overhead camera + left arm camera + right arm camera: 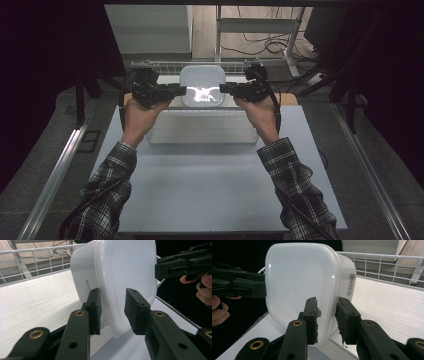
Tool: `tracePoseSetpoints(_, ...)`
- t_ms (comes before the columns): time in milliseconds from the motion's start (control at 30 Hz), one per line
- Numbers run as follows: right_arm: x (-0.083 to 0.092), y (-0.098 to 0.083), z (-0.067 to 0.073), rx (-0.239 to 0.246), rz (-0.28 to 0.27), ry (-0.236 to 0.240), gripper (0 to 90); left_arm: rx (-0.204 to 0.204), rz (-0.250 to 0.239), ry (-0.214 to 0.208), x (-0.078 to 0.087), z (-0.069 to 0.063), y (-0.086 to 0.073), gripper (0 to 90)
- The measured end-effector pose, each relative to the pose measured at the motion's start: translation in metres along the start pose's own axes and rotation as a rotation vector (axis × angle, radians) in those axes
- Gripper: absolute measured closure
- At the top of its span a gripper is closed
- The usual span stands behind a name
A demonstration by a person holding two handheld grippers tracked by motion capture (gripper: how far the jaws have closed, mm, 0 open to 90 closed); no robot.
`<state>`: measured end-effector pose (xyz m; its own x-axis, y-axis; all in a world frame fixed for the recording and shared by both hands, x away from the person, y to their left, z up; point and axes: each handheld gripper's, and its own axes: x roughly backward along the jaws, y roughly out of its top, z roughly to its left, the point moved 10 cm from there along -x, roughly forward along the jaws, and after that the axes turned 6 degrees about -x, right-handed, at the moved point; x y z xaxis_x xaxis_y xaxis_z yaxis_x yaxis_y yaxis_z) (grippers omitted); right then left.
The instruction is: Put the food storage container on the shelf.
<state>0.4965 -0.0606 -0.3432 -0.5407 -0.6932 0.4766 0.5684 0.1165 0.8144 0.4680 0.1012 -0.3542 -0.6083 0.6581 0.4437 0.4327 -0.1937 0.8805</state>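
A white lidded plastic container (202,80) sits at the back of the table, its lid catching the light. My left gripper (182,91) comes at its left edge and my right gripper (223,89) at its right edge, facing each other. In the left gripper view the container (125,267) has its rim between my left gripper's (112,293) pads, which press on it. In the right gripper view the opposite rim of the container (297,277) fills the gap of my right gripper (326,302). Each view shows the other gripper at the far edge.
A white wire rack (200,64) runs behind the container. A pale ribbed tray (202,130) lies in front of it on the grey table (210,190). Cables lie on the floor beyond the table, and metal rails flank it.
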Motion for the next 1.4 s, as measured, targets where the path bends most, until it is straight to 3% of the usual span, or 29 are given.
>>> tracePoseSetpoints(233, -0.008, 0.006, -0.003, 0.029, 0.006, -0.039, 64.7, 0.005, 0.014, 0.024, -0.007, 0.007, 0.003, 63.9)
tracePoseSetpoints(533, -0.018, 0.012, -0.009, -0.003, 0.01, -0.035, 59.0, 0.052, 0.016, 0.019, -0.015, 0.016, 0.008, 62.1)
tracePoseSetpoints(633, -0.02, 0.013, -0.012, 0.009, 0.003, -0.065, 56.3, 0.066, 0.022, 0.023, -0.019, 0.018, 0.01, 59.5)
tracePoseSetpoints(733, -0.022, 0.015, -0.014, 0.017, -0.005, -0.078, 55.3, 0.048, 0.029, 0.056, -0.02, 0.023, 0.01, 56.6)
tracePoseSetpoints(767, -0.023, 0.015, -0.015, 0.022, -0.007, -0.095, 55.0, 0.032, 0.037, 0.095, -0.021, 0.027, 0.012, 56.6)
tracePoseSetpoints(833, -0.024, 0.017, -0.016, 0.044, -0.02, -0.124, 55.4, 0.032, 0.041, 0.107, -0.023, 0.029, 0.015, 56.6)
tracePoseSetpoints(1000, -0.026, 0.019, -0.018, 0.05, -0.028, -0.142, 56.1, 0.022, 0.052, 0.14, -0.027, 0.033, 0.018, 56.2)
tracePoseSetpoints(1033, -0.027, 0.02, -0.019, 0.052, -0.032, -0.151, 55.7, 0.011, 0.052, 0.162, -0.03, 0.035, 0.02, 55.3)
tracePoseSetpoints(1133, -0.028, 0.021, -0.02, 0.049, -0.035, -0.156, 53.2, 0.003, 0.059, 0.186, -0.031, 0.038, 0.022, 49.1)
tracePoseSetpoints(1167, -0.029, 0.022, -0.022, 0.046, -0.036, -0.164, 51.2, -0.015, 0.067, 0.221, -0.031, 0.04, 0.023, 46.7)
tracePoseSetpoints(1200, -0.029, 0.023, -0.022, 0.049, -0.036, -0.17, 50.0, -0.026, 0.064, 0.23, -0.031, 0.04, 0.023, 44.4)
tracePoseSetpoints(1267, -0.028, 0.023, -0.023, 0.055, -0.036, -0.179, 47.6, -0.033, 0.064, 0.228, -0.031, 0.039, 0.023, 41.9)
tracePoseSetpoints(1333, -0.025, 0.025, -0.02, 0.057, -0.039, -0.159, 39.4, -0.039, 0.06, 0.212, -0.029, 0.036, 0.023, 35.0)
tracePoseSetpoints(1367, -0.024, 0.025, -0.018, 0.051, -0.031, -0.146, 35.7, -0.038, 0.063, 0.172, -0.028, 0.032, 0.022, 33.1)
tracePoseSetpoints(1400, -0.024, 0.025, -0.018, 0.051, -0.031, -0.146, 35.7, -0.038, 0.063, 0.172, -0.028, 0.032, 0.022, 31.4)
